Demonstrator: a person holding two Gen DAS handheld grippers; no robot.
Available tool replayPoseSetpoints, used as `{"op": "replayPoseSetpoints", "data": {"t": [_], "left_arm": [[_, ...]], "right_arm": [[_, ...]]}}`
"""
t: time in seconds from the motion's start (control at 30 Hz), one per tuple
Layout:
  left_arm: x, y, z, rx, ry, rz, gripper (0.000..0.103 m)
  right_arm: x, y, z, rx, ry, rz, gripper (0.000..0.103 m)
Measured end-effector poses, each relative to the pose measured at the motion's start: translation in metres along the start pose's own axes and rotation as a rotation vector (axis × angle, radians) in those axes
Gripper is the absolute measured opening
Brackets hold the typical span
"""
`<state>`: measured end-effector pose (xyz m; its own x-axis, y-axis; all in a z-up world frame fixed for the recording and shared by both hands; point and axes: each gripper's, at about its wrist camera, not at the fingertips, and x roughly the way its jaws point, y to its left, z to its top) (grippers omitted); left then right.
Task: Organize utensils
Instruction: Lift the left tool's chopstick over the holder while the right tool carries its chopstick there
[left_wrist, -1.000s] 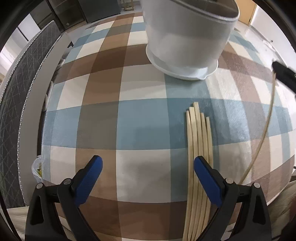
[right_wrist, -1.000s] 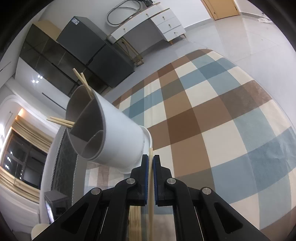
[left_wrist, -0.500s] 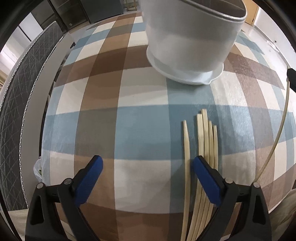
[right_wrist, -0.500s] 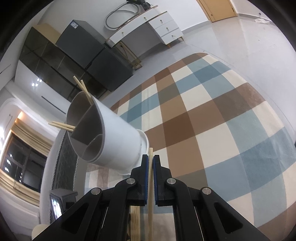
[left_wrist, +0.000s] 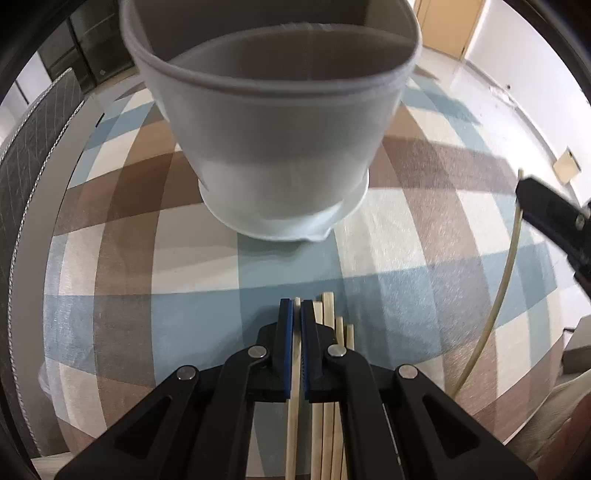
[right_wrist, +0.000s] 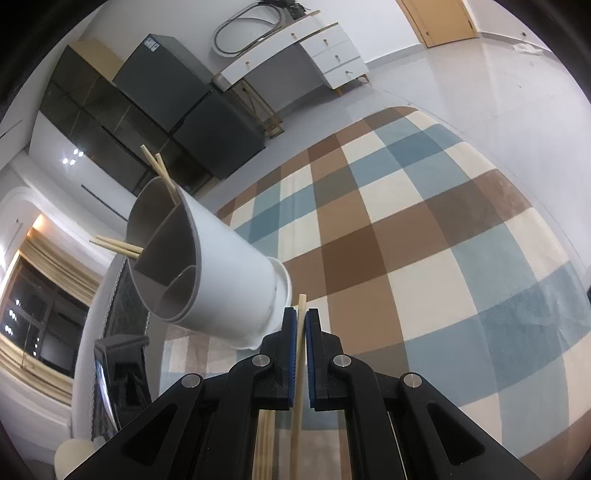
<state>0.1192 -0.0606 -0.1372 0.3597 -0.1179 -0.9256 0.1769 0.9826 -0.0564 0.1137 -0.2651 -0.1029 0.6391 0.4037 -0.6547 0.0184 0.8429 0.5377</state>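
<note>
Both jaws clamped on single chopsticks; four chopsticks (right_wrist: 155, 206) in holder (right_wrist: 221, 273)

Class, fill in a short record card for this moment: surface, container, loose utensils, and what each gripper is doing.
surface: checked cloth
container: white divided holder, four chopsticks already inside
loose utensils: bundle of chopsticks lying on the cloth
left gripper: shut on one chopstick beside the bundle
right gripper: shut on a single chopstick, raised near the holder
</note>
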Motion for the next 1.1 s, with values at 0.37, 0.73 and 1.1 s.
{"op": "replayPoseSetpoints", "data": {"t": [0.37,0.73,1.1], "left_arm": [[-0.107,0.031,-0.013,-0.081,-0.377,-0.096,0.0],[-0.137,0.01,-0.033,-0.037,-0.38,-0.056,0.0],[-0.157,0.017,-0.041,-0.041,-0.382,-0.06,0.0]], "right_arm": [[-0.047,0.038,-0.022,-0.163,-0.121,0.025,0.004],[-0.086,0.081,-0.048,-0.32,-0.236,-0.008,0.004],[-0.108,0.088,-0.057,-0.331,-0.274,-0.021,0.004]]}}
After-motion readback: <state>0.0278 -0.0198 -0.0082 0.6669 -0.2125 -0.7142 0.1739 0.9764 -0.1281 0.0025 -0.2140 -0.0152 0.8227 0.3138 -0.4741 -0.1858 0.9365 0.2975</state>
